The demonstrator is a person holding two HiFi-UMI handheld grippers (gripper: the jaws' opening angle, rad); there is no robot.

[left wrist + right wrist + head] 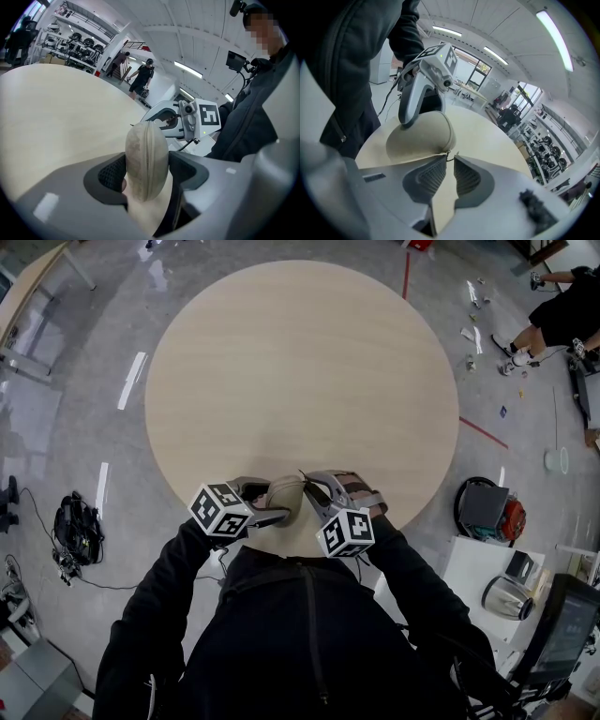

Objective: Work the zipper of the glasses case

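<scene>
Our left tongs clamp one rounded end of the beige glasses case, with the pads pressing on both its sides. Our right tongs are pinched almost together on the small zipper pull at the case's other end. The case lies at the near edge of the round, pale wooden table, between the two tongs, just in front of our dark jacket.
</scene>
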